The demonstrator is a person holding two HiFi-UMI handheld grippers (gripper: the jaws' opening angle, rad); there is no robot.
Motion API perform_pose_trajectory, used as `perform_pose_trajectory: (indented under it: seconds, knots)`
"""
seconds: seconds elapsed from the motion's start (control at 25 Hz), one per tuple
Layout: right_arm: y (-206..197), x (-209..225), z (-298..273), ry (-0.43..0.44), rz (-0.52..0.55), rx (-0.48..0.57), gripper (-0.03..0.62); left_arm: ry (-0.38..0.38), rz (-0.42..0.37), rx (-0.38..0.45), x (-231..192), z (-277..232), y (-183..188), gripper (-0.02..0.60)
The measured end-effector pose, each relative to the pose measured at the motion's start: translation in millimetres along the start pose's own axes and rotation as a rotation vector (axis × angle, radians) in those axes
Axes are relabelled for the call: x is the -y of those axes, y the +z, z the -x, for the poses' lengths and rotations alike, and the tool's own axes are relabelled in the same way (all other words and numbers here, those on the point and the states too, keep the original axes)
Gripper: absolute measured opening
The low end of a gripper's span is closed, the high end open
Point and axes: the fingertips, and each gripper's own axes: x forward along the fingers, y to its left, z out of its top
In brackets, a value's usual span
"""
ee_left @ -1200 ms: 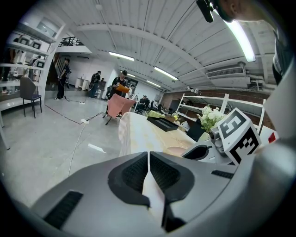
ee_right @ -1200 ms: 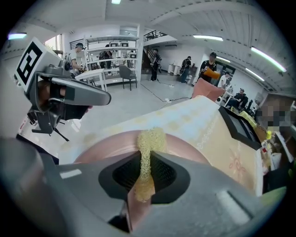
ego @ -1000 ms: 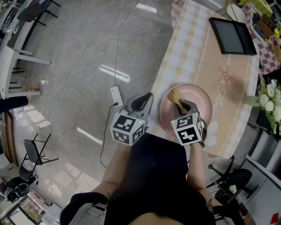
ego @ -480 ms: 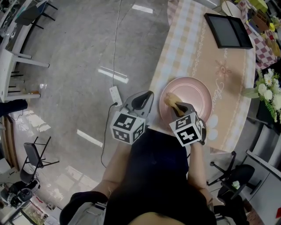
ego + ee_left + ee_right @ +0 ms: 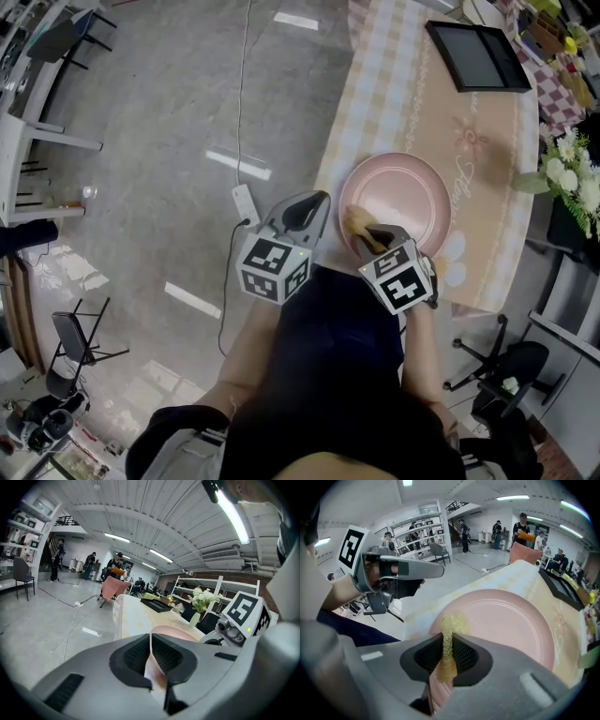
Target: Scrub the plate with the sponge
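On one cloth-covered table (image 5: 412, 103) over grey floor (image 5: 169, 112), my left gripper (image 5: 152, 656) clamped the rim of one pink plate (image 5: 403, 202) while my right gripper (image 5: 446, 656) pinched one yellow sponge (image 5: 451, 625).

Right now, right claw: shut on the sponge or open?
Shut: the right claw pinches the yellow sponge between its jaws, on the pink plate.
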Motion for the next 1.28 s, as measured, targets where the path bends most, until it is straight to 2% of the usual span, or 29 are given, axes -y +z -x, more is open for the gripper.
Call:
perform_pose_trajectory:
  seconds: [0.28, 0.56, 0.68, 0.84, 0.96, 1.08, 1.28]
  knots:
    - [-5.8, -10.1, 12.4, 0.072, -0.038, 0.023, 0.051, -0.015, -0.003, 0.005, 3.0, -0.1, 1.0, 0.023]
    - [-0.3, -20.9, 34.2, 0.109, -0.005, 0.039, 0.051, -0.023, -0.013, 0.014, 5.8, -1.0, 5.3, 0.023]
    - [10.0, -6.1, 39.0, 0.076, -0.046, 0.11, 0.051, -0.009, -0.014, 0.025, 2.3, 0.9, 7.9, 0.023]
    - [31.0, 30.9, 44.5, -0.046, -0.128, 0.253, 0.051, 0.011, -0.007, 0.035, -4.6, 4.5, 10.7, 0.023]
    - [47.0, 47.2, 45.3, -0.098, -0.154, 0.343, 0.049, 0.029, 0.016, 0.042, -12.0, 8.3, 11.6, 0.023]
    - [57.1, 58.9, 38.8, -0.135, -0.184, 0.385, 0.049, 0.05, 0.028, 0.045, -18.4, 11.4, 11.5, 0.023]
    - [67.0, 72.7, 24.7, -0.179, -0.187, 0.395, 0.049, 0.072, 0.043, 0.044, -25.4, 11.5, 10.4, 0.023]
